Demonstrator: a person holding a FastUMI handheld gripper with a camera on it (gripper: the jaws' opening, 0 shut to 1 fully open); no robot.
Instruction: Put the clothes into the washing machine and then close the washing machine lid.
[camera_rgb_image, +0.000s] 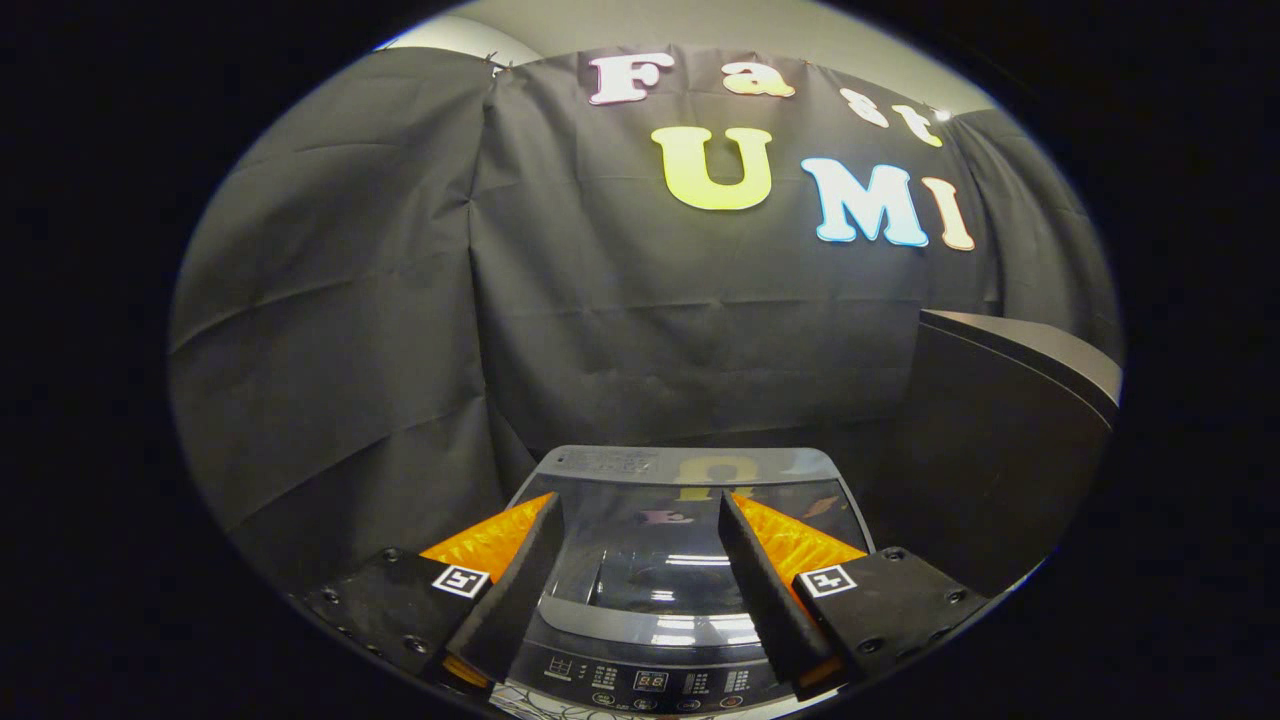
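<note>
The gripper (640, 510) hangs level above the washing machine (680, 560), pointing toward the back of the booth. Its fingers stand wide apart, holding nothing and touching nothing. Directly below and between them lies the control panel (655, 685), then the glossy closed lid (665, 570), which throws back the ceiling lights. Beyond the machine hangs the black cloth wall (400, 320), and off to the right stands a dark cabinet (1010, 420).

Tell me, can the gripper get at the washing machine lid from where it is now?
Probably yes. The gripper hangs open above the washing machine lid, which lies flat and shut, with nothing between fingers and lid.
</note>
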